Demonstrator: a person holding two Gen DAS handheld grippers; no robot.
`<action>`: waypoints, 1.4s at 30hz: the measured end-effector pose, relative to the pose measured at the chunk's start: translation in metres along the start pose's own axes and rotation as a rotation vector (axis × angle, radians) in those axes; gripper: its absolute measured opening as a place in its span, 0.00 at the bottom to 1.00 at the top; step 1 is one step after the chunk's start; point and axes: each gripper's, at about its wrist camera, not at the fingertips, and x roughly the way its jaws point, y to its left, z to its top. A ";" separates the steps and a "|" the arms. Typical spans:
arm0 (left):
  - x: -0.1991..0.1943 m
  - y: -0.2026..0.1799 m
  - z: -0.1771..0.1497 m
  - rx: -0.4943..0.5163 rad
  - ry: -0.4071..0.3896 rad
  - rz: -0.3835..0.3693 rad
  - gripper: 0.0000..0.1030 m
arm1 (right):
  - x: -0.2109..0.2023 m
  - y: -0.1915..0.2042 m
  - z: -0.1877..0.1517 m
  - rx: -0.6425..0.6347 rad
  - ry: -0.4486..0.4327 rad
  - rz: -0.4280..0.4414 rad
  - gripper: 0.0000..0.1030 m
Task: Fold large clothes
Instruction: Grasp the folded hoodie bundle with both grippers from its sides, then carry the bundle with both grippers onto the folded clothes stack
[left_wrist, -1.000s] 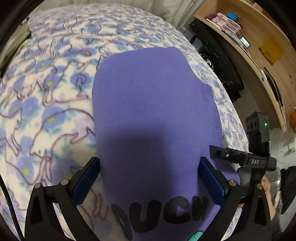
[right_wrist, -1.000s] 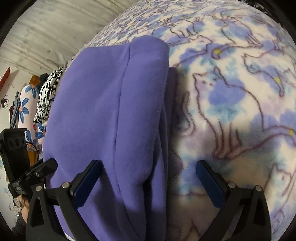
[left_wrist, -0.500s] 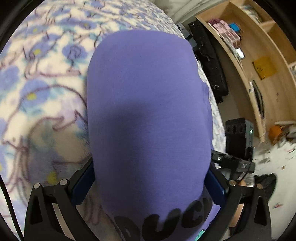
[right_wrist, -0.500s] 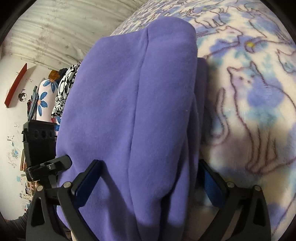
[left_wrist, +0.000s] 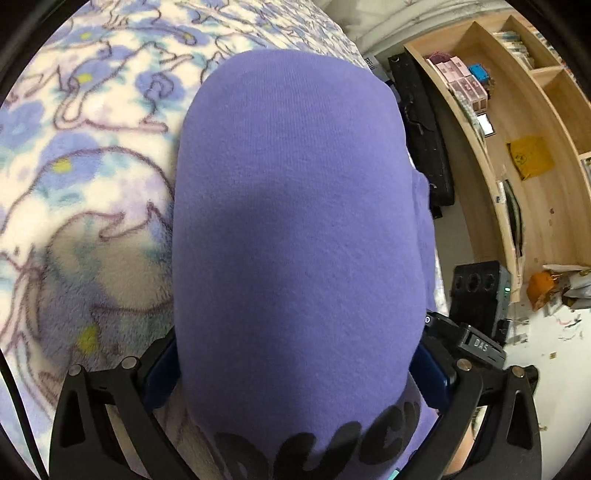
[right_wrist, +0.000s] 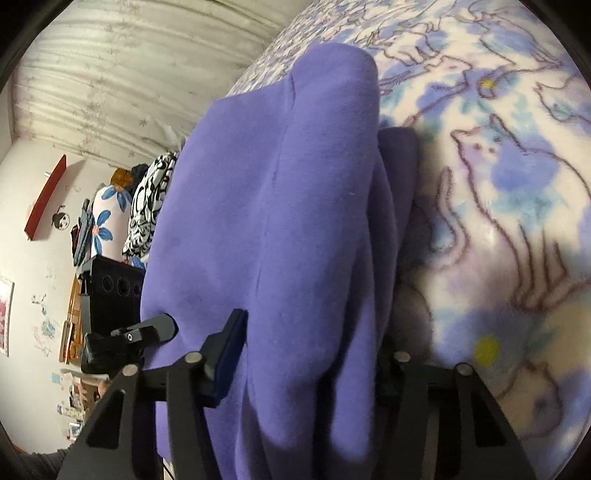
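The purple garment lies folded on the cat-print blanket, a thick rounded bundle with black lettering at its near end. My left gripper straddles that bundle: its 2 blue pads sit wide apart against either side of the cloth, and I cannot tell whether they press on it. My right gripper has just been closing, with a thick fold of the garment bunched between its jaws; the left pad touches the cloth, the right one is hidden behind it. Wooden shelves stand beyond the bed.
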 end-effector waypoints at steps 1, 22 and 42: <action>-0.002 -0.003 -0.001 0.007 -0.006 0.008 0.96 | 0.000 0.005 -0.001 -0.004 -0.012 -0.010 0.47; -0.215 0.020 -0.088 -0.013 -0.092 0.121 0.92 | 0.013 0.168 -0.104 -0.166 0.012 0.069 0.37; -0.487 0.169 0.117 0.064 -0.293 0.256 0.92 | 0.204 0.419 0.046 -0.335 -0.025 0.236 0.38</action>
